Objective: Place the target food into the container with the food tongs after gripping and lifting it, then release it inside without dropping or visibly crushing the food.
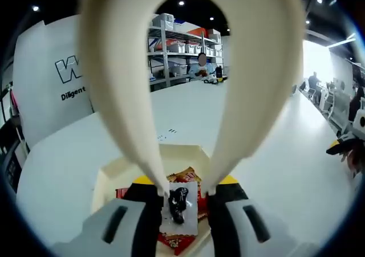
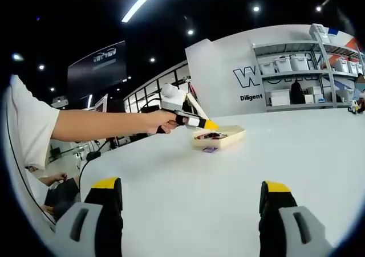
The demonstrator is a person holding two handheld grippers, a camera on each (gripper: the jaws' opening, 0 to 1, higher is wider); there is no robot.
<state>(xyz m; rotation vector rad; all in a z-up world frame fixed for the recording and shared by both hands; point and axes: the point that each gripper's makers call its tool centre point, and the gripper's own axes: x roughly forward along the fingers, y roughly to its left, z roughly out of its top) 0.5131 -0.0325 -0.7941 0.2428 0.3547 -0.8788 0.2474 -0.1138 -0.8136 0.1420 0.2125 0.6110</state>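
My left gripper is shut on cream food tongs, whose two arms run down to tips just above a cream container. A small white packet with a dark centre sits between the tong tips, over the container; I cannot tell whether it hangs or rests there. Red and orange snack packets lie inside. In the right gripper view a hand holds the left gripper over the container. My right gripper is open and holds nothing, low over the white table.
A small purple item lies on the white table just in front of the container. A white wall panel with lettering and shelves of bins stand behind. People sit at the far right.
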